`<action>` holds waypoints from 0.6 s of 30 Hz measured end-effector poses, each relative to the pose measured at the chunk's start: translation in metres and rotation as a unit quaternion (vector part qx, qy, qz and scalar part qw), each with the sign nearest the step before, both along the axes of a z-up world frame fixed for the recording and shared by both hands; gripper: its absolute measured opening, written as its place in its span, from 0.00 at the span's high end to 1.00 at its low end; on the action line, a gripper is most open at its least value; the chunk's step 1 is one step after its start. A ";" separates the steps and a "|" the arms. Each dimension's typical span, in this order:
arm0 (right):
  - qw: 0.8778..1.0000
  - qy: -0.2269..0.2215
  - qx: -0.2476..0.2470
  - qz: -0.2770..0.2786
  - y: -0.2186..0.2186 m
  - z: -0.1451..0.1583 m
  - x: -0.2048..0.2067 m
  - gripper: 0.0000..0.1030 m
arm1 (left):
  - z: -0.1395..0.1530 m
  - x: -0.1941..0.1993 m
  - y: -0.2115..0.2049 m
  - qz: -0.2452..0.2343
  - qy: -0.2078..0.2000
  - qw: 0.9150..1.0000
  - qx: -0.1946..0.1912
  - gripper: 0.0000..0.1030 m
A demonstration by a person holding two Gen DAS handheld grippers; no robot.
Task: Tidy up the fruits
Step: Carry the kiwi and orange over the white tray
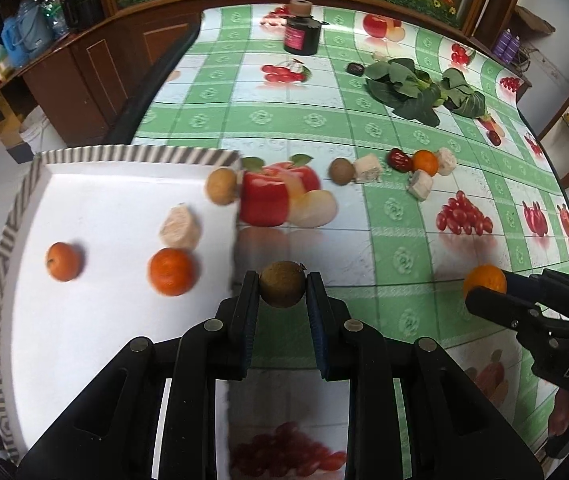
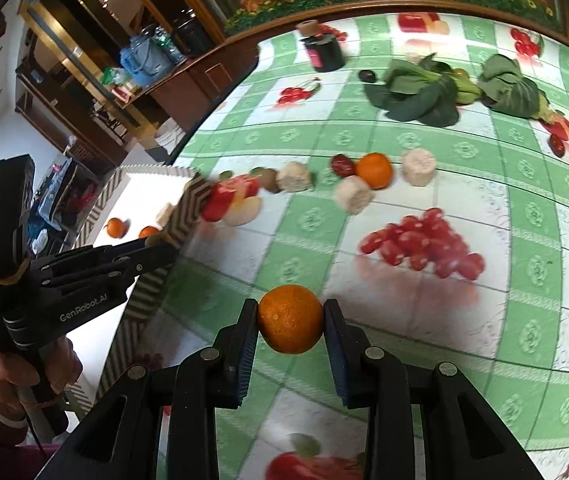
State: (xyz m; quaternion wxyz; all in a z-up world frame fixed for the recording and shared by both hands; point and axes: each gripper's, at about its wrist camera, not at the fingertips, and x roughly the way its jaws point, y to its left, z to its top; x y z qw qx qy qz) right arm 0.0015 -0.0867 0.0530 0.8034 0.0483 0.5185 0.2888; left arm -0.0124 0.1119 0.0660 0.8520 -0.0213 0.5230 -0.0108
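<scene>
My left gripper (image 1: 282, 288) is shut on a small brown round fruit (image 1: 282, 283), held just right of the white tray (image 1: 84, 320) with the striped rim. In the tray lie two oranges (image 1: 172, 271) (image 1: 63, 261), a pale banana chunk (image 1: 180, 222) and a tan round fruit (image 1: 221, 186) at the rim. My right gripper (image 2: 290, 326) is shut on an orange (image 2: 290, 318) above the green checked tablecloth (image 2: 404, 360). A row of loose fruit lies further back: a brown fruit (image 1: 341, 170), banana chunks (image 1: 367, 168), a red date (image 1: 400, 159) and an orange (image 1: 425, 162).
Leafy greens (image 1: 424, 88) and a dark jar (image 1: 302, 28) with a cork lid stand at the far side of the table. A small dark fruit (image 1: 355, 69) lies beside the greens. Wooden cabinets (image 1: 96, 64) line the left. A person's hand (image 2: 28, 376) holds the left gripper.
</scene>
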 end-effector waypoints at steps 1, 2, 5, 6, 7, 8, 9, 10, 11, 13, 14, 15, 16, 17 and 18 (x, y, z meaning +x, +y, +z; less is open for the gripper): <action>1.000 -0.001 -0.001 0.004 0.004 0.001 -0.002 0.69 | 0.001 -0.002 0.003 0.002 -0.001 1.000 0.001 0.78; 1.000 -0.003 -0.002 0.007 0.008 0.002 -0.004 0.69 | 0.003 -0.005 0.007 0.003 -0.003 1.000 0.001 0.78; 1.000 -0.006 0.000 0.015 0.022 0.005 -0.010 0.69 | 0.008 -0.012 0.019 0.010 -0.008 1.000 0.002 0.78; 1.000 -0.008 0.002 0.019 0.028 0.007 -0.011 0.69 | 0.009 -0.014 0.023 0.013 -0.009 1.000 0.002 0.78; 1.000 -0.010 0.003 0.022 0.032 0.009 -0.013 0.69 | 0.010 -0.015 0.027 0.015 -0.010 1.000 0.003 0.78; 1.000 -0.011 0.004 0.026 0.037 0.010 -0.014 0.69 | 0.011 -0.017 0.031 0.017 -0.010 1.000 0.004 0.78; 0.999 -0.013 0.003 0.032 0.044 0.011 -0.016 0.69 | 0.013 -0.020 0.036 0.020 -0.011 1.000 0.005 0.78; 0.999 -0.015 0.001 0.037 0.049 0.012 -0.018 0.69 | 0.013 -0.021 0.040 0.022 -0.012 1.000 0.005 0.78; 0.999 -0.017 -0.001 0.043 0.056 0.013 -0.019 0.69 | 0.014 -0.023 0.043 0.024 -0.013 1.000 0.006 0.78; 0.999 -0.018 -0.001 0.051 0.065 0.015 -0.023 0.69 | 0.015 -0.026 0.051 0.029 -0.014 0.999 0.008 0.78; 0.998 -0.019 -0.001 0.053 0.068 0.015 -0.024 0.69 | 0.016 -0.028 0.055 0.031 -0.014 0.999 0.009 0.78; 0.998 -0.020 -0.001 0.057 0.073 0.016 -0.026 0.69 | 0.016 -0.030 0.058 0.034 -0.013 0.999 0.011 0.78; 0.998 -0.020 -0.001 0.060 0.077 0.017 -0.027 0.69 | 0.016 -0.031 0.062 0.036 -0.012 0.999 0.011 0.78; 0.998 -0.021 -0.001 0.062 0.081 0.018 -0.029 0.69 | 0.016 -0.032 0.065 0.038 -0.012 0.999 0.011 0.78; 0.998 -0.021 0.001 0.066 0.086 0.018 -0.029 0.69 | 0.016 -0.034 0.068 0.039 -0.012 0.999 0.012 0.78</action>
